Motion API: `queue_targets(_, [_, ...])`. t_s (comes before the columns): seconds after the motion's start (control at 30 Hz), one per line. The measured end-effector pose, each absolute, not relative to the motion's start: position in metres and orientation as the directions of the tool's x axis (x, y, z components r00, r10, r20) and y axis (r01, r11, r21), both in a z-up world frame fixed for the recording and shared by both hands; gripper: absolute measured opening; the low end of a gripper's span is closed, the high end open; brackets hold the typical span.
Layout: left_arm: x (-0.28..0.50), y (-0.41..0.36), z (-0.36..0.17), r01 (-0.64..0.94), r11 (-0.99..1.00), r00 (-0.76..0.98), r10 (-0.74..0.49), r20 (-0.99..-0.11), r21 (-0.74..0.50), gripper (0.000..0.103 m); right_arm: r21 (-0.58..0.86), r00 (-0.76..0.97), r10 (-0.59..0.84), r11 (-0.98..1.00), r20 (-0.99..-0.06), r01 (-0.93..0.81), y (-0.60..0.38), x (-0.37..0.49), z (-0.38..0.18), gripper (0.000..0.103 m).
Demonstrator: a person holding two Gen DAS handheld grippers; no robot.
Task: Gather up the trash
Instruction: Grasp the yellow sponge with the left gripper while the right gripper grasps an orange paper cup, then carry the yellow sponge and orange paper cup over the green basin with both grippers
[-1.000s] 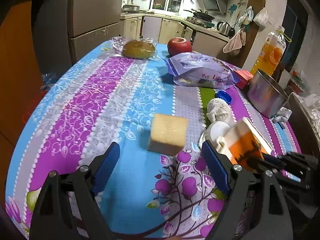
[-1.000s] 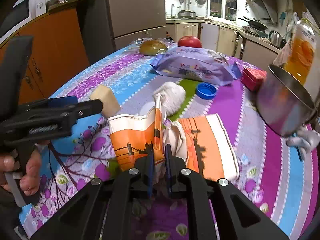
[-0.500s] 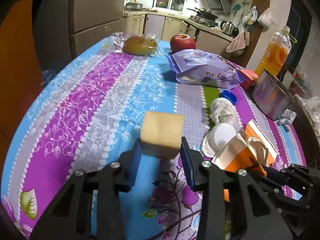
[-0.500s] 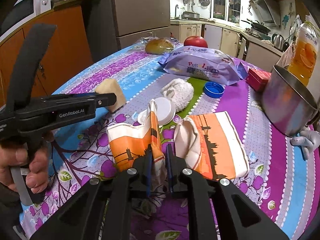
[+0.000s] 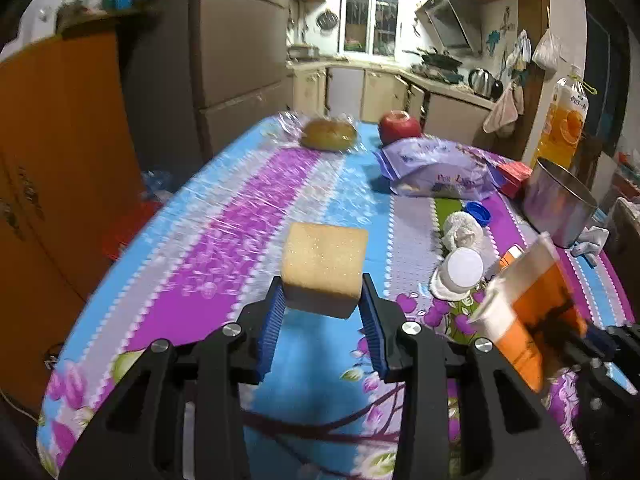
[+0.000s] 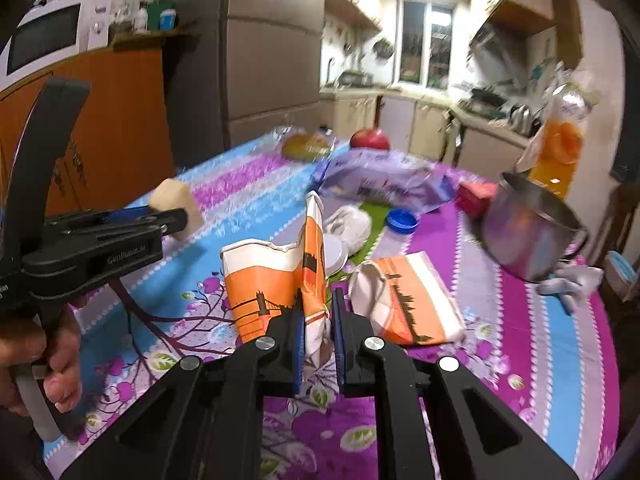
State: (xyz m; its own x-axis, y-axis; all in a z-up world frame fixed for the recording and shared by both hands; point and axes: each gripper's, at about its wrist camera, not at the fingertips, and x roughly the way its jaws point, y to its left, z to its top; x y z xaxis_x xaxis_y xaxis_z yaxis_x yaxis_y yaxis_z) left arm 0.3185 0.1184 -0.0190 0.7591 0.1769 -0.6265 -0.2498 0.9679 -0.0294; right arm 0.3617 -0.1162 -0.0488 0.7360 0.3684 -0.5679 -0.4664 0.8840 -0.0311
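Observation:
My left gripper [image 5: 322, 312] is shut on a yellow sponge block [image 5: 325, 265], which it holds just above the patterned tablecloth [image 5: 224, 248]. The same sponge [image 6: 176, 204] shows at the left of the right wrist view, clamped in the left gripper [image 6: 176, 216] that a hand holds. My right gripper [image 6: 318, 316] is shut on a crushed orange and white paper cup [image 6: 276, 280] and holds it off the table. That cup [image 5: 528, 304] appears at the right of the left wrist view. A second flattened orange cup [image 6: 408, 300] lies on the cloth.
On the table lie a white lid [image 5: 464, 268], a crumpled white tissue [image 5: 460, 228], a blue bottle cap [image 5: 478, 213], a purple snack bag [image 5: 440, 176], a red box [image 5: 514, 176], a steel pot [image 5: 556, 208], an apple [image 5: 398, 124], wrapped bread [image 5: 328, 134] and a juice bottle [image 5: 564, 124].
The left gripper closed around the sponge and lifted it off the cloth. The right gripper rose a little, keeping its hold on the crushed cup.

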Motion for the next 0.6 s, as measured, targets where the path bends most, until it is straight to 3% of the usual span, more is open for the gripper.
queue_targets(0.6, [0.252,0.064,0.020,-0.141,0.990,0.848,0.106,-0.520,-0.029,0.036,-0.007,0.880,0.255,0.960,-0.400,-0.281,-0.189,0.278,-0.007,0.013])
